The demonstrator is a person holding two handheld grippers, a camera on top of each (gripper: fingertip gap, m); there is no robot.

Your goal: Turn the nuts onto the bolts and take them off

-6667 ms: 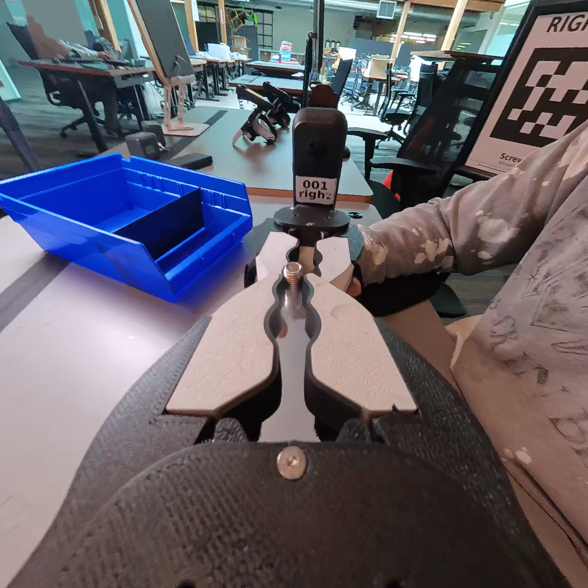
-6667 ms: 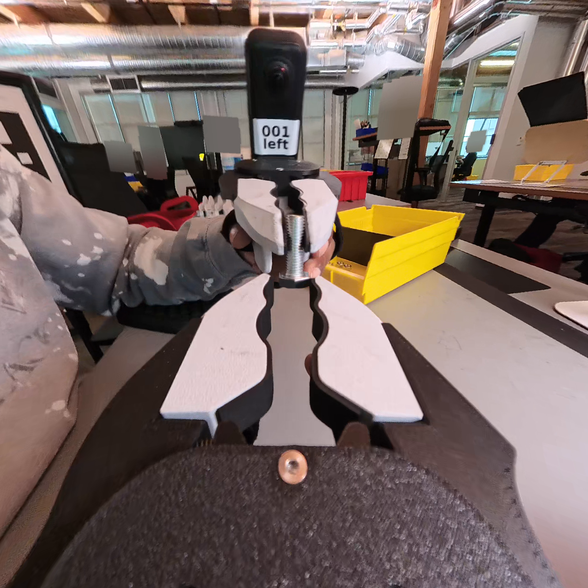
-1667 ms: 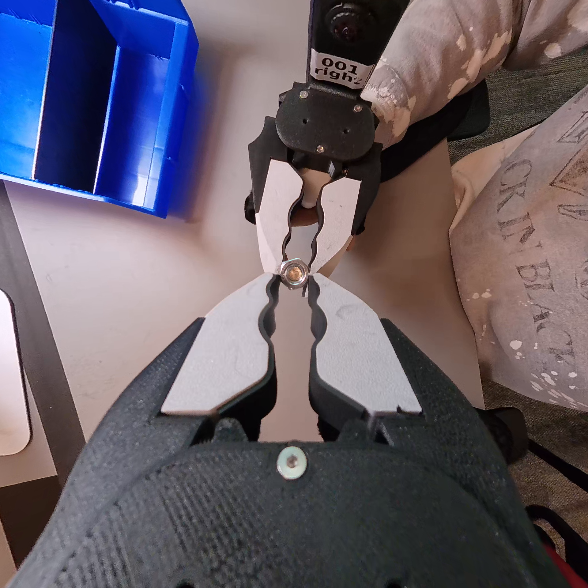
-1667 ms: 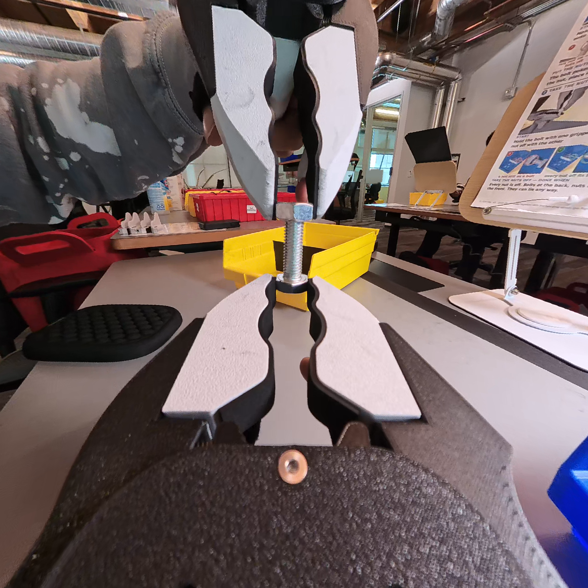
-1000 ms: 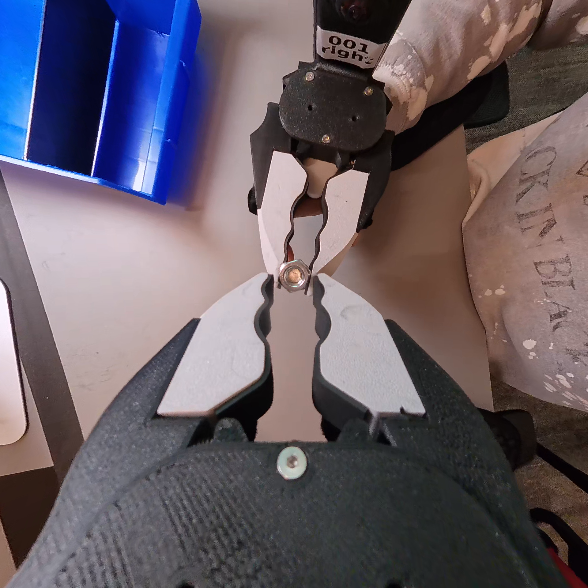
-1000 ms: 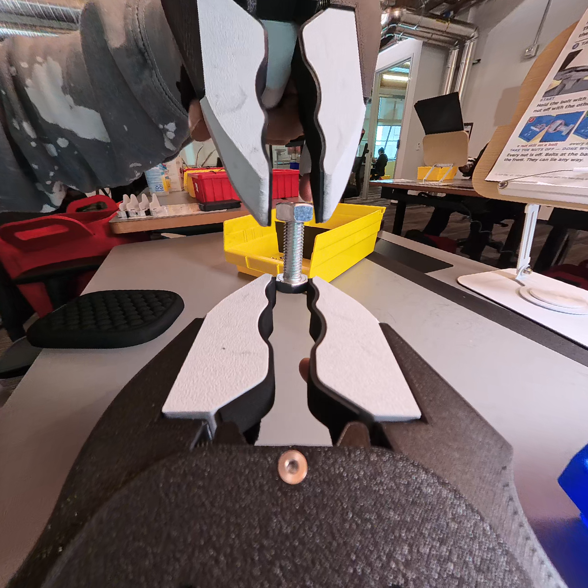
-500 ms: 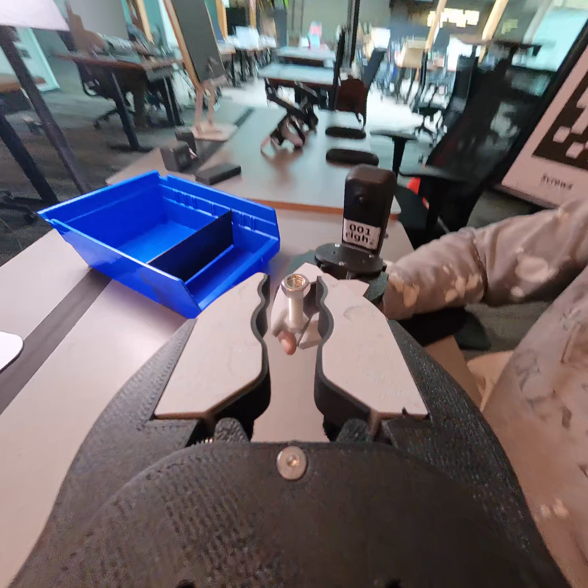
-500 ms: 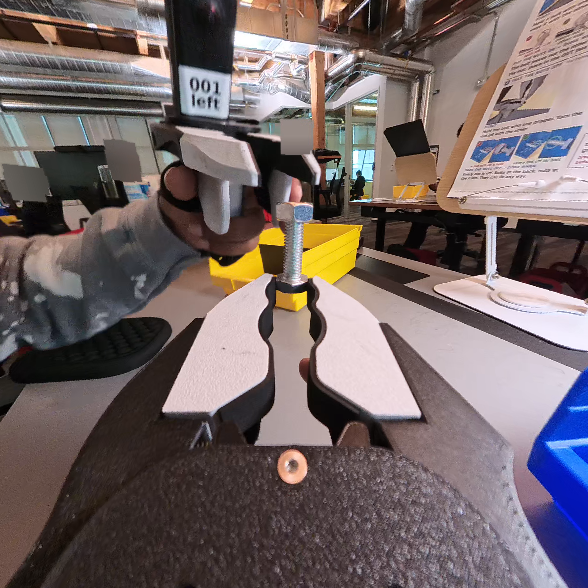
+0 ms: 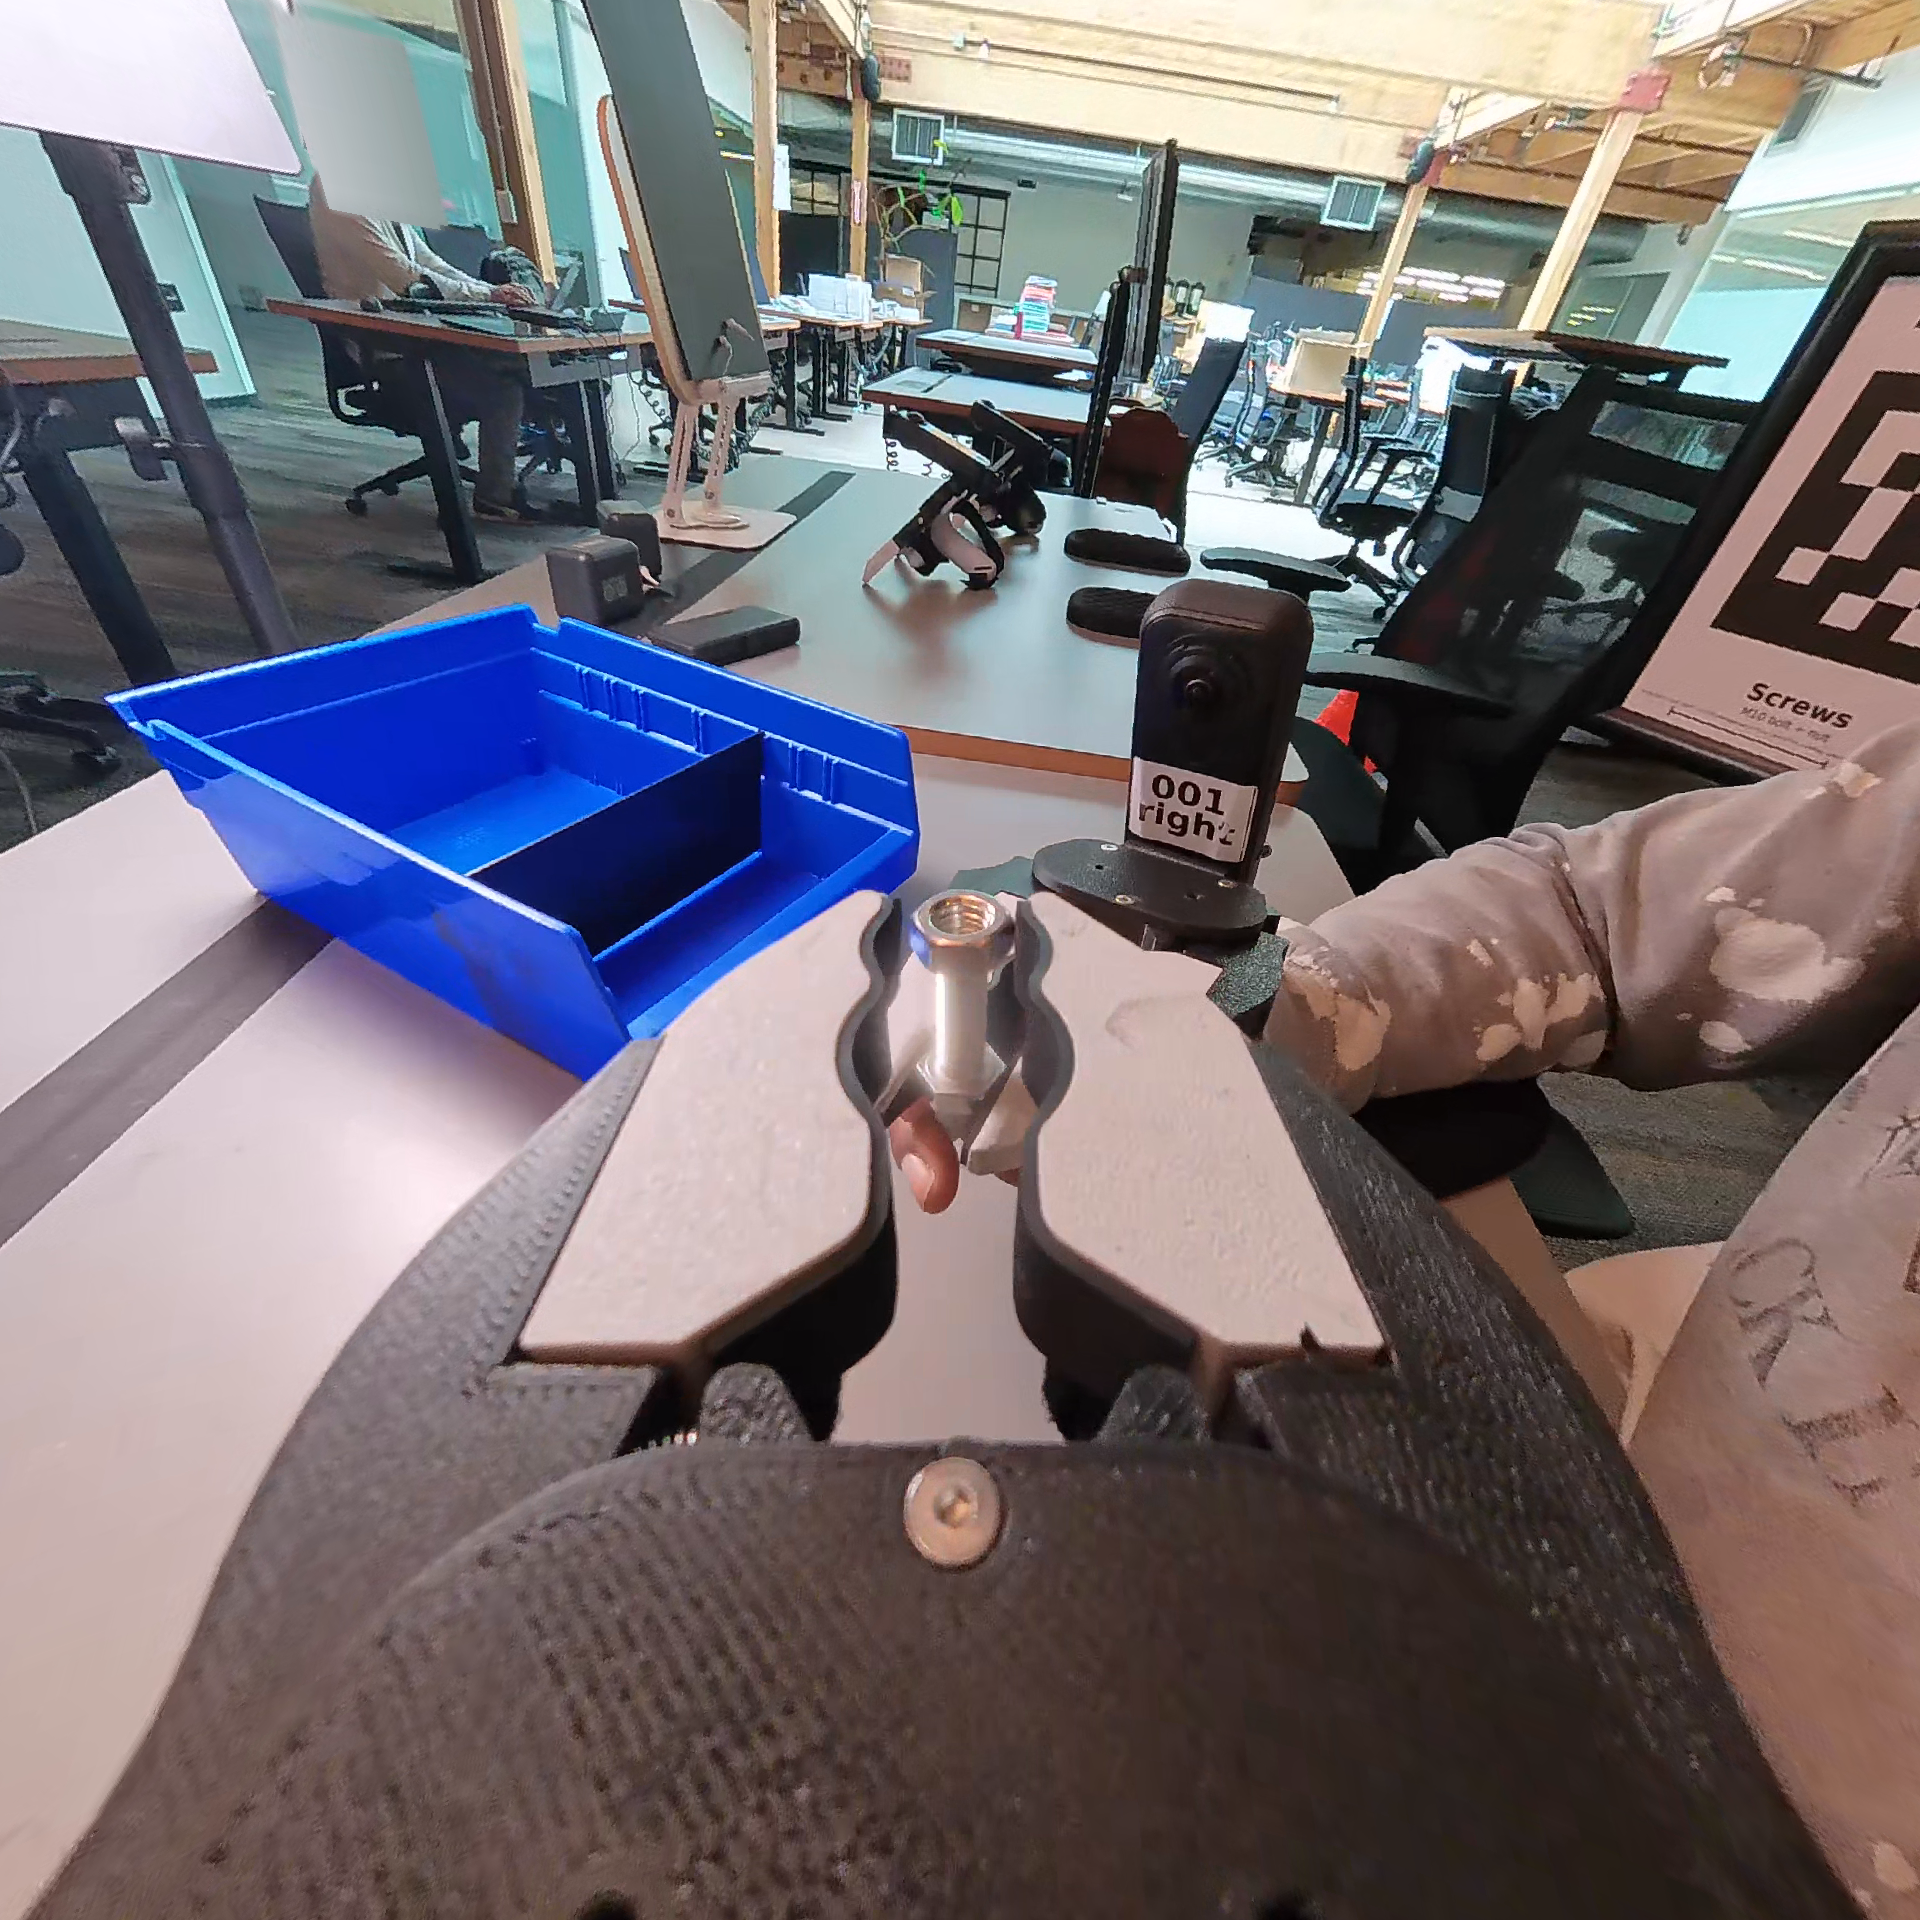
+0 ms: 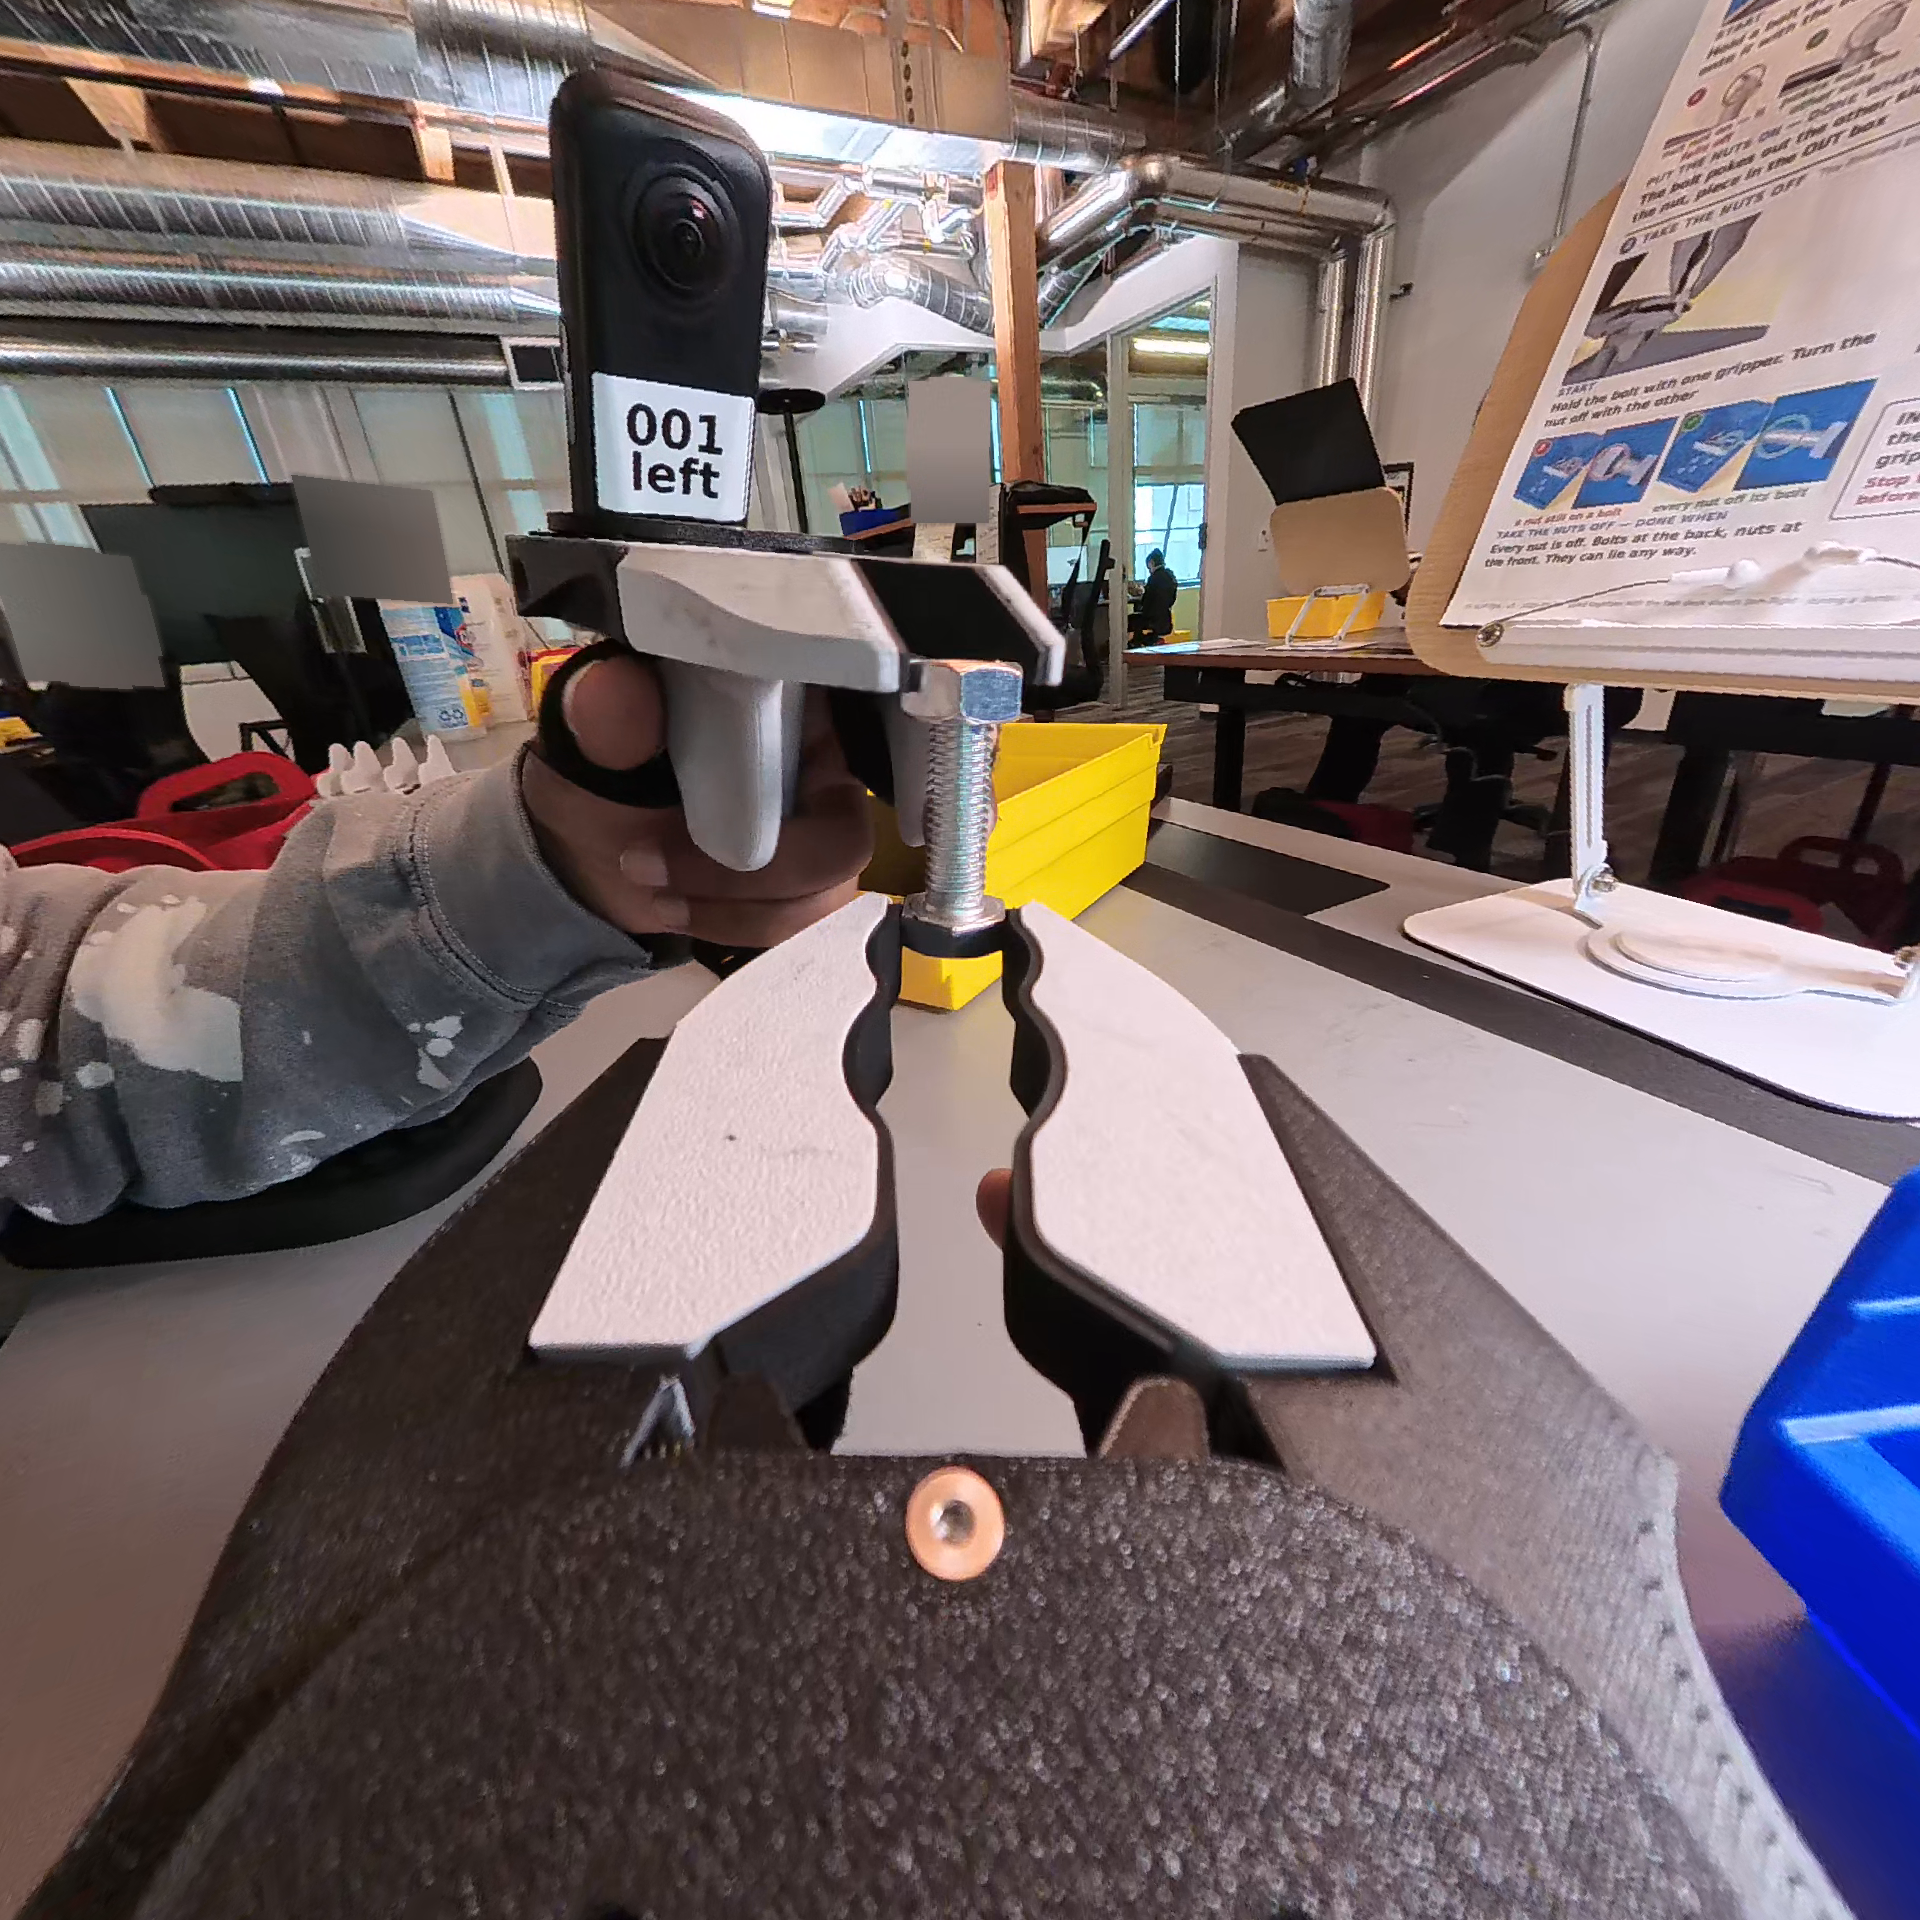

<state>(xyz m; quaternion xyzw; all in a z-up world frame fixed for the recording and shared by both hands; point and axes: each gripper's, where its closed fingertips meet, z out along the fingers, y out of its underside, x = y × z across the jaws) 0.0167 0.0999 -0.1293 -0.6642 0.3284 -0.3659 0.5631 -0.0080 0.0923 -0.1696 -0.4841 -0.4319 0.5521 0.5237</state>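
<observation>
Swung level from its earlier downward tilt, the left tongs clamp the hex head of the upright bolt. Right tongs are clamped on the nut at the bolt's lower end, above open desk. Blue bin and yellow bin stand apart.
</observation>
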